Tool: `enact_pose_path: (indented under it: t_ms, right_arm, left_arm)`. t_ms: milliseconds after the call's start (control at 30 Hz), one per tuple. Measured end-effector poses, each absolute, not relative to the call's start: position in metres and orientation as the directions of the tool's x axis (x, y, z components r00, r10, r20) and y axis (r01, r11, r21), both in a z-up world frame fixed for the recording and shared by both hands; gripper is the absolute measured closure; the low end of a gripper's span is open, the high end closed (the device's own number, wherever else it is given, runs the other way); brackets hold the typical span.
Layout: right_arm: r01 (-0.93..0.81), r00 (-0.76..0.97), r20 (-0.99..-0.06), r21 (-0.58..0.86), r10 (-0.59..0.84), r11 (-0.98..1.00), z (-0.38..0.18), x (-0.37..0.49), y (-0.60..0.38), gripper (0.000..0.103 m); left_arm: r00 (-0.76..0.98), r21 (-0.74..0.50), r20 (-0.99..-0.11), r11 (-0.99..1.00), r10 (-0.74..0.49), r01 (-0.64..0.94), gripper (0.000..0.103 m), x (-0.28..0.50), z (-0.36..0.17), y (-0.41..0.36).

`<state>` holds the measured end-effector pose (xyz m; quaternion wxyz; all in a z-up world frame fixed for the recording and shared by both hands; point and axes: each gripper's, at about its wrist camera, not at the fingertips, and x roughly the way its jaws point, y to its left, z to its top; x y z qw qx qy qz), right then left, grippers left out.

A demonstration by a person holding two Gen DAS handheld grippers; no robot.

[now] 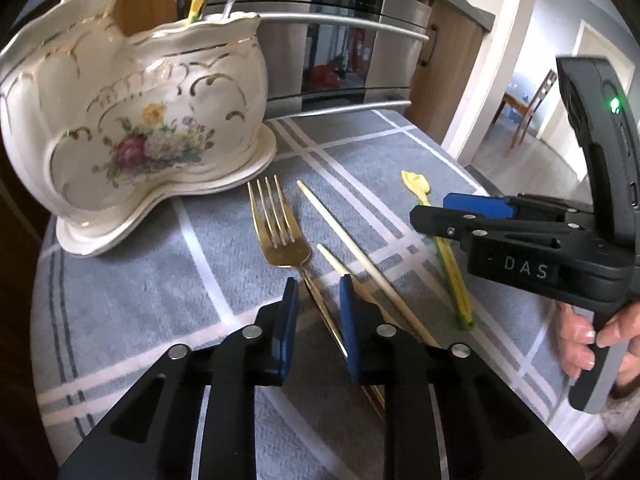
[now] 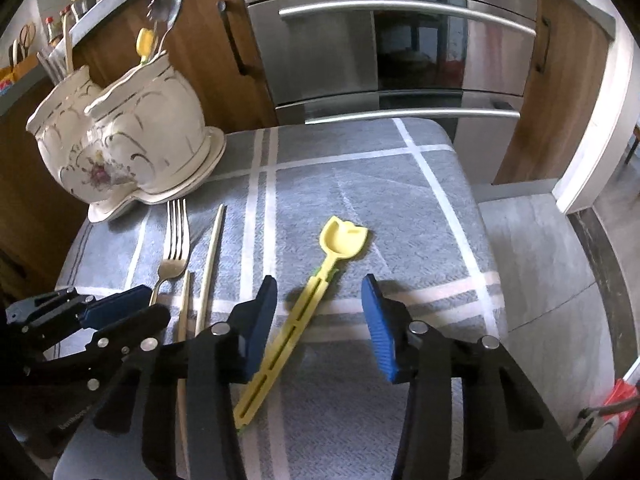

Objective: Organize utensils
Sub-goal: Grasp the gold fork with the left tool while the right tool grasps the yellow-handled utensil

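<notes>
Gold fork (image 1: 280,236): flat on the checked cloth (image 1: 140,280) at frame centre of the left wrist view, tines toward the holder, handle running down between the blue pads of the left gripper (image 1: 319,292); jaws narrowly apart, pads not seen pressing the handle.

Chopsticks (image 1: 344,236), two, pale: just right of the fork, roughly parallel to it, the nearer one passing under the right-hand pad.

Yellow plastic spoon (image 2: 304,300): centre of the right wrist view, tulip-shaped bowl upward in frame, handle lying between the fingers of the right gripper (image 2: 319,292); jaws apart, clear of the handle on both sides.

Ceramic utensil holder (image 1: 132,120): cream, gilt, floral, upper left, on a matching tray, holding spoons.

Oven front (image 2: 380,48): upper centre, beyond the worktop (image 2: 440,220).
</notes>
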<state>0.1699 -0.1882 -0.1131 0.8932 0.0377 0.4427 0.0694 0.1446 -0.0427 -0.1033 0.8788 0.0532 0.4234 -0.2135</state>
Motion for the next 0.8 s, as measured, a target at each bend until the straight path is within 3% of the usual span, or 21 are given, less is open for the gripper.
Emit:
enact_pose_path:
  t_ms: [267, 333, 633, 800]
  right_arm:
    - [-0.140, 0.595, -0.796, 0.033, 0.111, 0.990, -0.113, 0.171, -0.168, 0.074]
    - [-0.163, 0.589, -0.800, 0.025, 0.118, 0.986, -0.113, 0.170, -0.164, 0.082]
    - [-0.185, 0.589, -0.797, 0.032, 0.137, 0.982, -0.114, 0.168, -0.165, 0.093]
    - [-0.181, 0.592, -0.789, 0.072, 0.167, 0.981, -0.115, 0.167, -0.168, 0.093]
  left_arm:
    - [0.553, -0.022, -0.775, 0.888, -0.305, 0.459, 0.086, 0.147, -0.103, -0.046]
    - [0.539, -0.031, -0.782, 0.883, -0.313, 0.468, 0.086, 0.149, -0.103, -0.043]
    - [0.554, 0.007, -0.779, 0.879, -0.294, 0.477, 0.088, 0.146, -0.103, -0.043]
    - [0.567, 0.019, -0.774, 0.884, -0.282, 0.466, 0.093, 0.147, -0.104, -0.044]
